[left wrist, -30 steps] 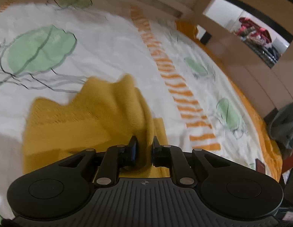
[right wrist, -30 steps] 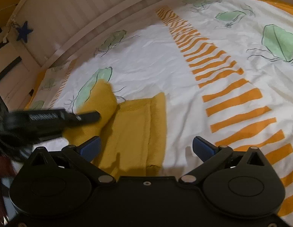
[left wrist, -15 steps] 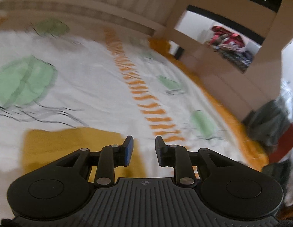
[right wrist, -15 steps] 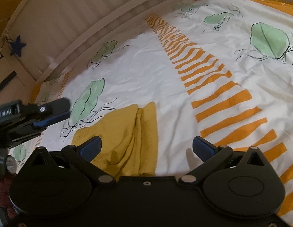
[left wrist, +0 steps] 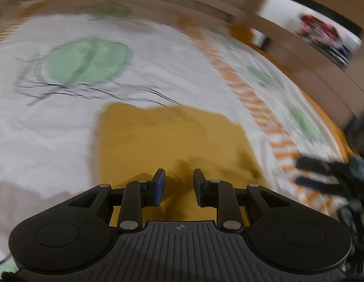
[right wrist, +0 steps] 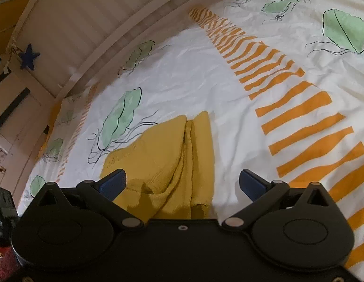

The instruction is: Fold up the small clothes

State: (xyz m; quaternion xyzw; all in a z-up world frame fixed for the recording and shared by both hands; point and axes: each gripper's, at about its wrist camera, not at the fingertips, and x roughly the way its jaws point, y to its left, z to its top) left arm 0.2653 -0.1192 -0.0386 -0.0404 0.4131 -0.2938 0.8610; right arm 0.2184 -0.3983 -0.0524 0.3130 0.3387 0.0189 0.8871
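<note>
With both grippers empty, the yellow garment [right wrist: 167, 159] lies folded on the bed [right wrist: 186, 75], just ahead of the left gripper [left wrist: 178, 183] and ahead-left of the wide-open right gripper [right wrist: 183, 183]. Step: between folds. Next, probably regrasp an edge.

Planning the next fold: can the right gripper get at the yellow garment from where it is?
Probably yes. The right gripper is open, the yellow garment lies flat just ahead on the bedsheet, nothing between.
</note>
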